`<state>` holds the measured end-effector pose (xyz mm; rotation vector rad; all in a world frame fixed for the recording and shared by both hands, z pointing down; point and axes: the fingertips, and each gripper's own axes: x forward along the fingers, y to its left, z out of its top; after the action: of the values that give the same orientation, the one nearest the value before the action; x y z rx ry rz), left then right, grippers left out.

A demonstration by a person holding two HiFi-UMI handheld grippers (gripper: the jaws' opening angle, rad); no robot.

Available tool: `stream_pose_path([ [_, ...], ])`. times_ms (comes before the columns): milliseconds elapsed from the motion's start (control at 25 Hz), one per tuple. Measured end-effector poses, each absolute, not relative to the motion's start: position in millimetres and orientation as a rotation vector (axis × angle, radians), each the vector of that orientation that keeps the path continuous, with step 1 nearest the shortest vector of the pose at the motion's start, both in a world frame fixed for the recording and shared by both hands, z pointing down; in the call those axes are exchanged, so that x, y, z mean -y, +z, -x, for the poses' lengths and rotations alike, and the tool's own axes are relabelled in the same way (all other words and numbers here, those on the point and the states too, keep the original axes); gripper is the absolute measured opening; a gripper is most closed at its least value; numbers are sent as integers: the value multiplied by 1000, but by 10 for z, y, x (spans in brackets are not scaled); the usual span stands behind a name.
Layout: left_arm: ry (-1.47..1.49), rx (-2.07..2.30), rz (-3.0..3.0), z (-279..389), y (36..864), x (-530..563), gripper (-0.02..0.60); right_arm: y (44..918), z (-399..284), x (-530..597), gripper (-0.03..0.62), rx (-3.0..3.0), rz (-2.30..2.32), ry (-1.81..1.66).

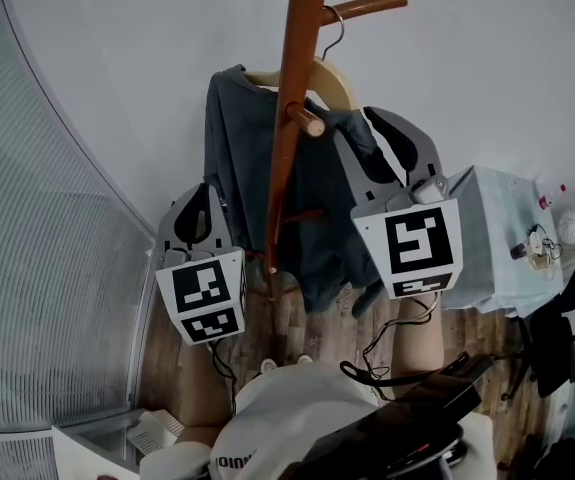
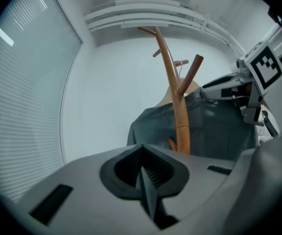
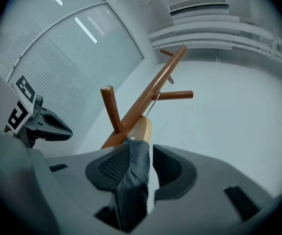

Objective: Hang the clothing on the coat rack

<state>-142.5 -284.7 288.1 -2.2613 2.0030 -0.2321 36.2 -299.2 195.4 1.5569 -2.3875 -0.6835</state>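
Dark grey garment point(image 1: 317, 218) is on the pale wooden hanger point(image 1: 335, 80), and the hanger's wire hook sits on the upper peg point(image 1: 367, 6) of the coat rack point(image 1: 292, 118). In the head view the pole runs 12 to 6 through frame centre, with the fabric draped behind and to both sides of it. Right gripper point(image 1: 385, 130) is at the garment's 2 o'clock shoulder. Its jaws are wide, with a fold of fabric point(image 3: 136, 180) lying between them against one pad and a gap showing at the other. Left gripper point(image 1: 205, 203) is at the garment's 8 o'clock, just off the hem. Its jaws are together with nothing in them. Cloth-covered table point(image 1: 497, 238) is at 3 o'clock, window blinds point(image 1: 47, 268) at 9.
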Motion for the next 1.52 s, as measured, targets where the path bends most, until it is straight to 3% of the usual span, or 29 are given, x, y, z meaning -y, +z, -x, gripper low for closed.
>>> stream_pose_path([
  [800,-220,-1988,2275,1297,2874,2846,14,1678,-550,2820,24,2469,-1707,-825],
  [1520,-211,-1981,2272,1224,2852,2874,14,1636,-868,2845,18,2398,-1867,-777],
])
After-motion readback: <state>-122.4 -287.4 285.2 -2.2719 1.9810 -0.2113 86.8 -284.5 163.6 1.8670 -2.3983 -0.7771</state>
